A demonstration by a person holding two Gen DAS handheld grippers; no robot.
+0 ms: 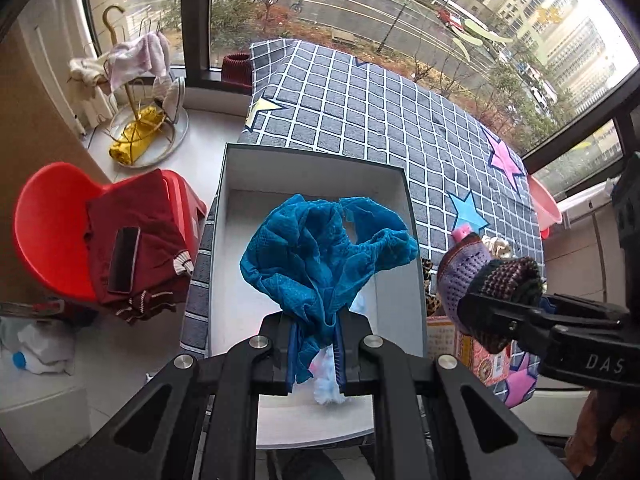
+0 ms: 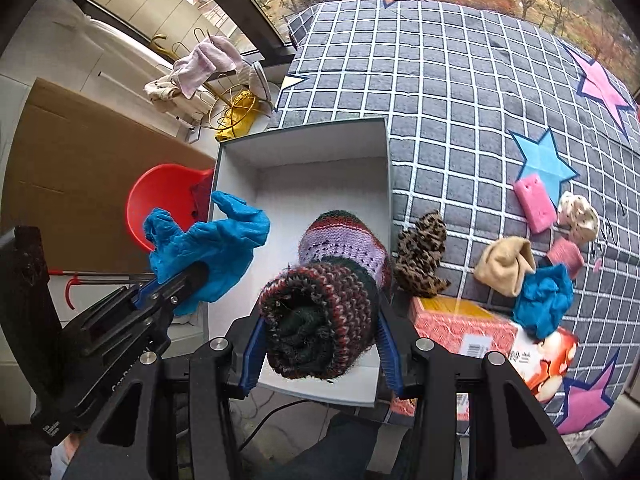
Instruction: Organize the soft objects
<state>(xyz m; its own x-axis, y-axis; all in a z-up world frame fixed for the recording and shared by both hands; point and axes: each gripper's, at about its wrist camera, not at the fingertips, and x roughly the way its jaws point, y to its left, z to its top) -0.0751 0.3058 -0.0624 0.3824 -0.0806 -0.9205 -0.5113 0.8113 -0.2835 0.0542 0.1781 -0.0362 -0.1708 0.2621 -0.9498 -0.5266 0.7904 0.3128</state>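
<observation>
My left gripper point(image 1: 316, 350) is shut on a crumpled blue cloth point(image 1: 320, 248) and holds it over the open white box point(image 1: 396, 248). It also shows in the right wrist view point(image 2: 188, 280) with the blue cloth point(image 2: 212, 244) at the box's left wall. My right gripper point(image 2: 320, 344) is shut on a rolled striped knit piece point(image 2: 324, 300) over the box point(image 2: 304, 136). The knit roll also shows in the left wrist view point(image 1: 480, 272), right of the box. A small pale cloth point(image 1: 328, 384) lies in the box below the left gripper.
On the checked bedspread point(image 2: 460, 92) lie a leopard-print piece point(image 2: 422, 256), a beige piece point(image 2: 504, 266), a second blue cloth point(image 2: 544, 300), a pink block point(image 2: 534, 208) and a printed carton point(image 2: 460, 320). A red chair point(image 1: 44, 228) with dark red clothing point(image 1: 152, 232) stands left.
</observation>
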